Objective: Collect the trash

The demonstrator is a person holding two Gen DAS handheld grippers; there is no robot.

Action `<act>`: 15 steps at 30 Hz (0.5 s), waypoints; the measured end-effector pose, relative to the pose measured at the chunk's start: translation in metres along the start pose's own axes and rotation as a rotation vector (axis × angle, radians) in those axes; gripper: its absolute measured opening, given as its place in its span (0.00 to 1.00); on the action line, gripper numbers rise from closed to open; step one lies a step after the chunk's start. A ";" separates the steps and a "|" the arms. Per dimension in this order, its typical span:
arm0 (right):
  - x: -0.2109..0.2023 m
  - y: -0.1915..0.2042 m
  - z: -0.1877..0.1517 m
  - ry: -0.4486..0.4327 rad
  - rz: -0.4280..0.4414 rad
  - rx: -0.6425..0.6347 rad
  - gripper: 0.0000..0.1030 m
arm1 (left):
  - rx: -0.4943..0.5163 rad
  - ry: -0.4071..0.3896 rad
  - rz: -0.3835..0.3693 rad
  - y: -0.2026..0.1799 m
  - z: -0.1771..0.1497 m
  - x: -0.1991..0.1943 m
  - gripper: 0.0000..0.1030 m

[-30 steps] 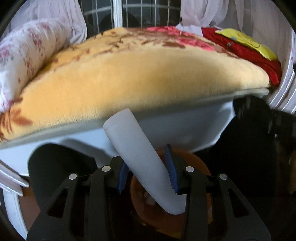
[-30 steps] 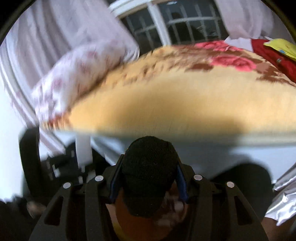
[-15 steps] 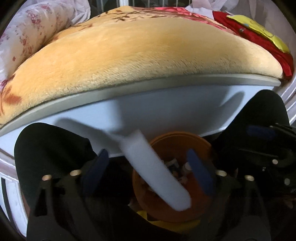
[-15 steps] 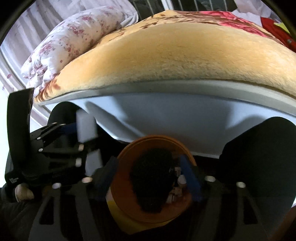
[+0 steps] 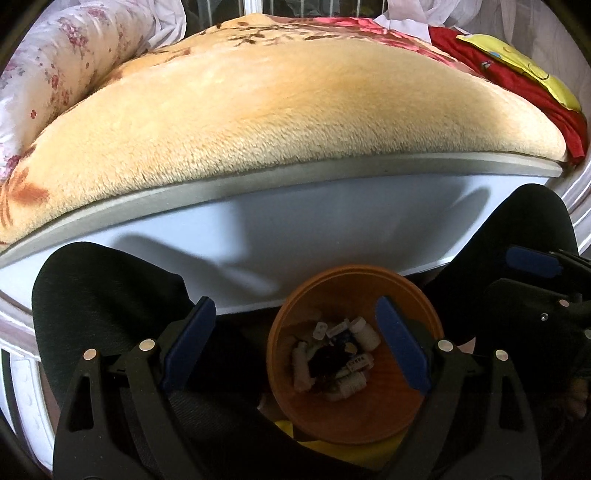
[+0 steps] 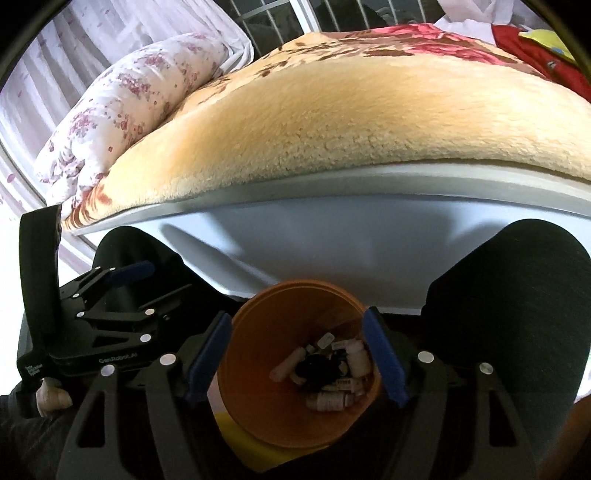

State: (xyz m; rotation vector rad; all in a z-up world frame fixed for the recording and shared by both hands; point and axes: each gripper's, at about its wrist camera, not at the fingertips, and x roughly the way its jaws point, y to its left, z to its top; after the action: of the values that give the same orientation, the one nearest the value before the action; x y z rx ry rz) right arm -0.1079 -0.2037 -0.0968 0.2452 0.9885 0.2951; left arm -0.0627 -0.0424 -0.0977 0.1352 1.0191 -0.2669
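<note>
Both grippers hang wide open and empty over the orange bin (image 5: 354,373), left gripper (image 5: 295,343), right gripper (image 6: 297,354); drop looks done, next comes finding more trash

Daylight enters from the window (image 6: 280,22) far ahead of the tongs, lighting the plush blanket (image 5: 295,122) brightly and evenly. Soft shadows fall on the pale bed panel (image 5: 332,236) just ahead of the fingers. Both views are sharp, without motion blur. Fisheye distortion bows the bed edge, and dark vignetting rims the corners.
</note>
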 end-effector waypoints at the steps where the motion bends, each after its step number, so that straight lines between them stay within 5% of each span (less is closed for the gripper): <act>1: -0.001 0.000 0.000 -0.004 -0.001 0.001 0.73 | -0.001 -0.001 0.002 0.000 0.000 -0.001 0.84; 10: -0.025 -0.001 0.016 -0.118 -0.061 -0.005 0.93 | -0.026 -0.060 0.008 0.007 0.012 -0.018 0.86; 15: -0.052 -0.009 0.057 -0.243 -0.121 0.003 0.95 | -0.072 -0.160 0.019 0.021 0.041 -0.042 0.88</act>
State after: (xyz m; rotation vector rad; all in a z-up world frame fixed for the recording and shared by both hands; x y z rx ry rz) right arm -0.0849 -0.2347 -0.0293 0.2178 0.7599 0.1492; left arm -0.0440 -0.0257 -0.0406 0.0573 0.8670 -0.2195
